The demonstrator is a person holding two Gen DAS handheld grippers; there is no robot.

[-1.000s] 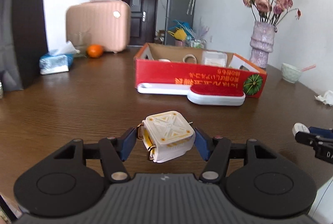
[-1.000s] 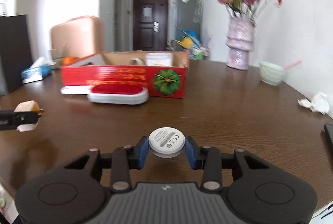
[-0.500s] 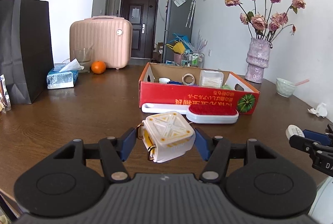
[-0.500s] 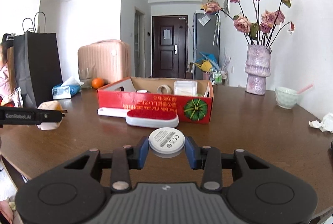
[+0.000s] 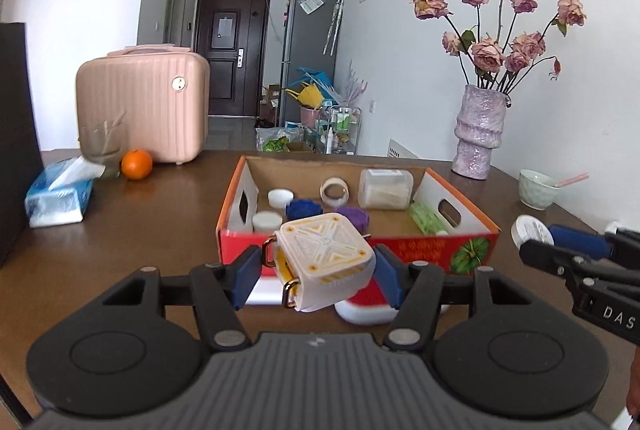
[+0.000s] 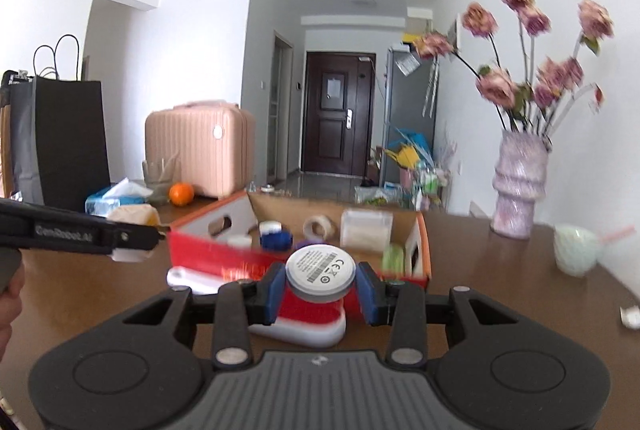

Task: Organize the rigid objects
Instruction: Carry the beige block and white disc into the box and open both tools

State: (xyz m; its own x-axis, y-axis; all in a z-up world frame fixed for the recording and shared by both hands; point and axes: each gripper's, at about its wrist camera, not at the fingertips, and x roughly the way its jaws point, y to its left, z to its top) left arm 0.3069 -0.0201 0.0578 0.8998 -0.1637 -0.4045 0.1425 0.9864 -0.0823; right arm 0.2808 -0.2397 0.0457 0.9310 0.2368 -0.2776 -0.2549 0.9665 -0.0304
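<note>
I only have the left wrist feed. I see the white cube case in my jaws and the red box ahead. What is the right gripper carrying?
Observer: The right gripper is shut on a round white disc, with a barcode label facing up.
Operator: Anything left of the suitcase? My view cuts off there.
Observer: A black paper bag stands upright with its looped handles up, left of the pink suitcase.
Operator: Where is the left gripper from that side?
Observer: The left gripper shows at the left edge, beside the red box's left end and above the tabletop.
</note>
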